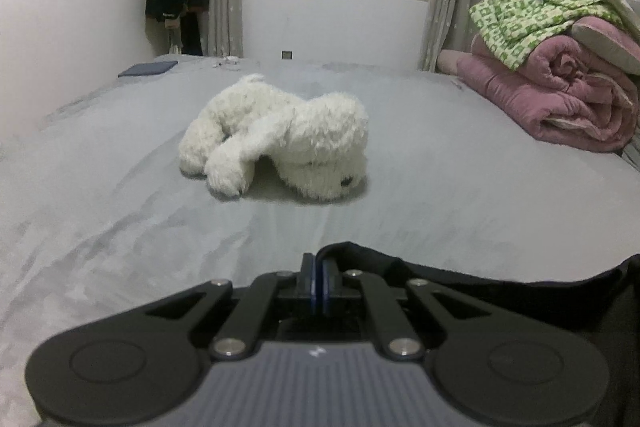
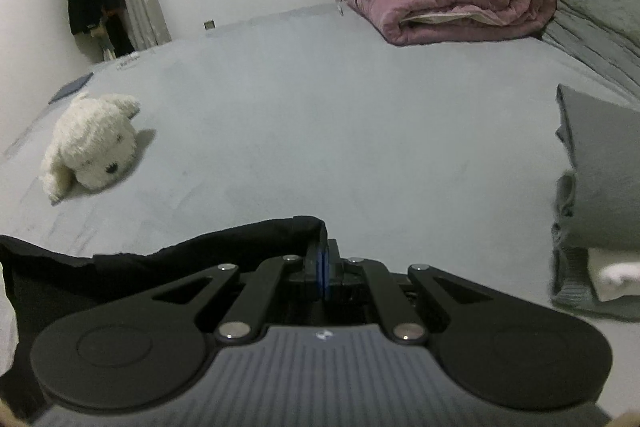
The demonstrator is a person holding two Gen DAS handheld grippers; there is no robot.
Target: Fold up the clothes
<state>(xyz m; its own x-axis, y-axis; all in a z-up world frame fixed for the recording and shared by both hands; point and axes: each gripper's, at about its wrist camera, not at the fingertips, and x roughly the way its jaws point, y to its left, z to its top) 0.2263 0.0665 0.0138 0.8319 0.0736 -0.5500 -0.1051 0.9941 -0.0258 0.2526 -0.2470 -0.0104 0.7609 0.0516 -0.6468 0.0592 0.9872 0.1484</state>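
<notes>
Over the bed (image 1: 400, 155); black garment (image 2: 200, 251) pinched

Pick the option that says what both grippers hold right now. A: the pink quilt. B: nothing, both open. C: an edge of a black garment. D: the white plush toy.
C: the left gripper and the right gripper are each shut on the black garment, stretched between them above the grey bed.

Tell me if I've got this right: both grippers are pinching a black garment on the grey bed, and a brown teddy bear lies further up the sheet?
Nearly. The soft toy is white, not brown, as both wrist views show. The rest holds: the left gripper and right gripper are each shut on the black garment over the grey bed.
</notes>
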